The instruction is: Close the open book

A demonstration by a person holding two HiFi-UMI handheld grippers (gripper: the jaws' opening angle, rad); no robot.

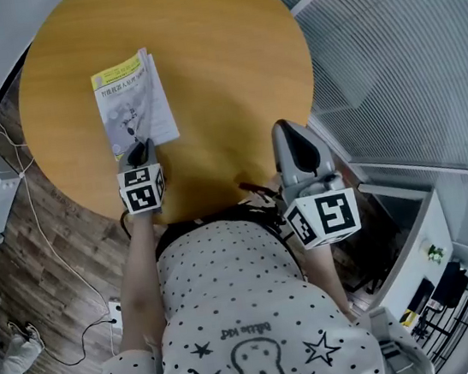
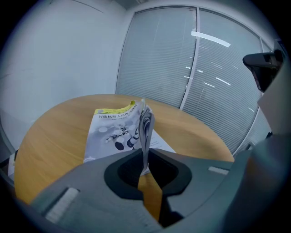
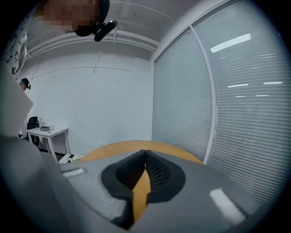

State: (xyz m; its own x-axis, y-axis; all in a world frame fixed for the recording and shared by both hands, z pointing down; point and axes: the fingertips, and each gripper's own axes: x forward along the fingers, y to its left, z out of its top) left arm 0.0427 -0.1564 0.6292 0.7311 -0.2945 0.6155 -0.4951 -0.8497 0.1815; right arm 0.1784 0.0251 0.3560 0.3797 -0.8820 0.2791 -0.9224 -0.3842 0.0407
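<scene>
Tabletop of round, orange-brown wood [image 1: 201, 74] is seen filling the upper part of the head view, and on its left half, well in from the rim, the thin paperback book with a grey-white cover and a yellow top band [image 1: 129, 101] is laid. Its printed cover is turned face up on one side and a plain white leaf is spread flat on the other. The right gripper of grey plastic with black ribbed pads [image 3: 144, 152] is held apart from the book at the table's near right edge, its jaws pressed together with nothing between them. The left gripper [image 2: 144, 157] is set at the book's near edge, clenched on a sheaf of pages [image 2: 146, 132] that is stood upright between the two flat sides. The closing is judged to be midway: the pages are lifted but not yet laid over. For the next move, the sheaf would need to be swung across and down until it is flat, then released; which side it belongs on cannot be told from these views. A slack pinch could let loose pages fan out and fall back.
</scene>
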